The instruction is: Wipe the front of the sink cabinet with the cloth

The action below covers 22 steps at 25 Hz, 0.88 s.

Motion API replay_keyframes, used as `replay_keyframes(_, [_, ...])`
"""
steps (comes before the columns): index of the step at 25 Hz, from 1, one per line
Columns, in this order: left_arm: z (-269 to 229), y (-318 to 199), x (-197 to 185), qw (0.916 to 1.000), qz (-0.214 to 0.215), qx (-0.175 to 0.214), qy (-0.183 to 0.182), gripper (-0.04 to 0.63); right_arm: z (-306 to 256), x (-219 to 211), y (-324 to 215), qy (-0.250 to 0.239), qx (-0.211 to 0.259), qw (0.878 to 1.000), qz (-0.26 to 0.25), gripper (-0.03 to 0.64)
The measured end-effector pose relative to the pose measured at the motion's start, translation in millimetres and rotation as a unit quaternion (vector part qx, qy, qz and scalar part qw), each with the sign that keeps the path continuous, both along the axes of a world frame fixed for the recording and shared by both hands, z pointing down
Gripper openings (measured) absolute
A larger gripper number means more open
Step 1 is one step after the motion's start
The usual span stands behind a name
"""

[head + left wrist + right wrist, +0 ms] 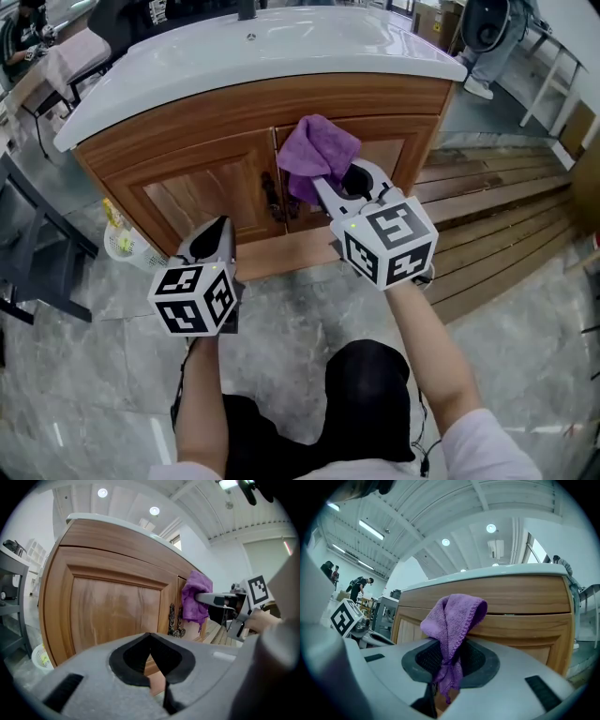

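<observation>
Clamping the purple cloth [317, 150] in the right gripper [321, 186] fingers, soft looped terry, bunched, long fold running upright, seemingly touching the sink cabinet [202, 202] front, high beside its door seam. Hanging low before the cabinet's left door — left gripper [221, 228], fingers closed, empty. Facing glossy wood, raised panels.

Large indoor workshop hall: a high white ribbed ceiling [440, 508] with strip lights [371, 529], a freestanding brown wooden sink cabinet [234, 122] on grey stone tiles [309, 319], slatted timber decking [497, 216] alongside.
</observation>
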<state>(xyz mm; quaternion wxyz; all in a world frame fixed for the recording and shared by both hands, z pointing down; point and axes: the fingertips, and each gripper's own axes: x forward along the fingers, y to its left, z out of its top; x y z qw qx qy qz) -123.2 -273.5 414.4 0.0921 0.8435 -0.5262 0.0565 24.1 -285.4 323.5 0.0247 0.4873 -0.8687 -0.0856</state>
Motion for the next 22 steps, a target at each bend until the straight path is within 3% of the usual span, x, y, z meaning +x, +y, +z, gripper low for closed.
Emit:
replay_keyframes(9, [2, -7, 23, 0.9998, 0.017, 0.004, 0.002, 0.003, 4, 87, -7, 0.018, 0.002, 0.996, 0.083, 0.075])
replay_keyframes(22, [4, -7, 61, 0.9982, 0.058, 0.013, 0.001, 0.003, 9, 191, -10, 0.021, -0.010, 0.981, 0.192, 0.077])
